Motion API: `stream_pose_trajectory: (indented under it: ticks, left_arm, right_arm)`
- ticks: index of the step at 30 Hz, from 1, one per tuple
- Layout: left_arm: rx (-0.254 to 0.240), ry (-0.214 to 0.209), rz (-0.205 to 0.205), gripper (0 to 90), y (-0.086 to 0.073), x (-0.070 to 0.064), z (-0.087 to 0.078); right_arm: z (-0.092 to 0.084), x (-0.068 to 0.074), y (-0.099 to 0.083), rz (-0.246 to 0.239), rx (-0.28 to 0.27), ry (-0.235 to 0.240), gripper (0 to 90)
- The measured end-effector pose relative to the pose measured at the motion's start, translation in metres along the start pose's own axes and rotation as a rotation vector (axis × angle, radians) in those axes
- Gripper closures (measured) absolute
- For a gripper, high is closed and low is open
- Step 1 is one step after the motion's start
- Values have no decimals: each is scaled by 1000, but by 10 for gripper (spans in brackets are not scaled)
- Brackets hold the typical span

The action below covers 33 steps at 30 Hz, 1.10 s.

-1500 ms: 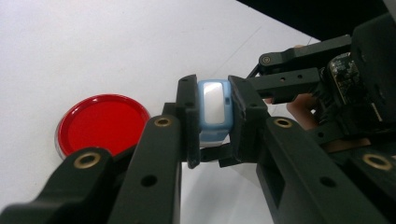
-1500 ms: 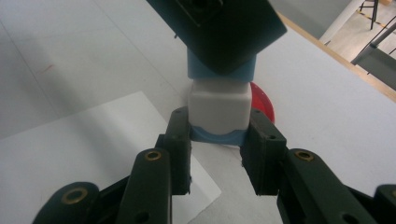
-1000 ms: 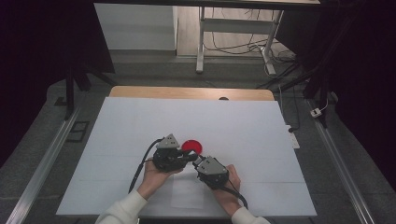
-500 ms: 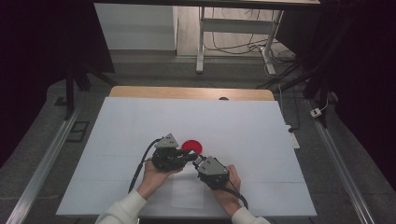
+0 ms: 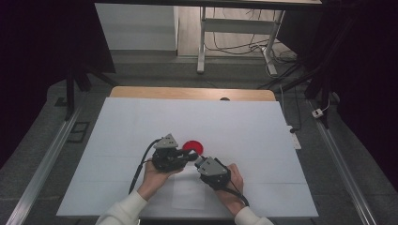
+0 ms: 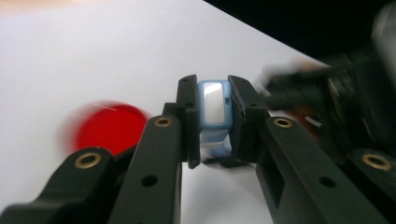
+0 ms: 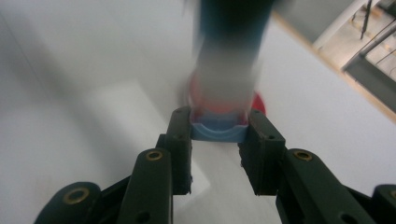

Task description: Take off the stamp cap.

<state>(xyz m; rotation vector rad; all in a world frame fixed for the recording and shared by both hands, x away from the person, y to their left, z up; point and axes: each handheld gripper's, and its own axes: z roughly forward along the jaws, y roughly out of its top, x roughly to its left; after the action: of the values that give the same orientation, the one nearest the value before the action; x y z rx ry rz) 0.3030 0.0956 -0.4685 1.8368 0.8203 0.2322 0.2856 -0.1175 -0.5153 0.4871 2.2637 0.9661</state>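
Note:
A small light-blue piece with a shiny white face sits clamped between the jaws of my left gripper, which is shut on it. My right gripper is shut on a light-blue piece too, and a blurred dark shape rises right behind it. I cannot tell if both hold one piece or two joined parts. In the high view the left gripper and right gripper meet tip to tip low over the white table. A flat red disc lies on the table just beyond the tips.
A faint pale rectangular sheet lies on the table near the front edge, between the forearms. A wooden strip runs along the table's far edge. Metal frame legs and cables stand on the floor behind.

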Motion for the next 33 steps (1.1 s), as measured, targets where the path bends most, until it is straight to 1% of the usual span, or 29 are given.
stream_pose_trajectory:
  ticks: [1,2,3,4,5,6,7,8,9,12,15,17,20,28,31,33]
  left_arm:
    - [0,0,0,752,0,0,0]
    - [-49,-25,-71,752,2,13,-13]
    - [-49,-25,-71,752,2,13,-13]
    - [-56,-32,-93,752,2,17,-16]
    - [-53,-31,-102,752,1,20,-18]
    - [-53,-31,-102,751,1,20,-18]
    - [-53,-34,-104,751,1,21,-18]
    - [-53,-40,-105,751,1,20,-18]
    - [-52,-43,-102,751,1,20,-17]
    - [-48,-48,-94,751,1,17,-16]
    - [-47,-44,-95,751,2,18,-16]
    - [-45,-43,-95,751,1,19,-16]
    - [-37,-41,-88,751,1,18,-15]
    - [-18,-33,-69,751,0,17,-13]
    - [-11,-29,-60,751,0,16,-13]
    - [-10,-30,-61,751,0,16,-13]
  right_arm:
    - [0,0,0,0,0,0,652]
    - [1,-3,-9,117,-20,27,652]
    - [0,-6,-9,162,-31,40,652]
    - [0,-6,-9,162,-31,40,652]
    - [-2,-6,-3,162,-59,43,652]
    - [-2,-6,-3,162,-59,43,652]
    - [-3,-6,-1,154,-70,40,651]
    - [-4,-6,0,146,-68,37,651]
    - [-4,-6,0,142,-63,32,651]
    - [-3,-7,-4,159,-67,47,651]
    - [-3,-9,-5,168,-73,51,650]
    - [-3,-10,-6,165,-68,51,650]
    - [-3,-12,-8,165,-63,44,650]
    - [-5,-19,-13,188,-59,33,648]
    - [-10,-23,-17,195,-49,26,648]
    - [-14,-28,-22,205,-51,22,648]
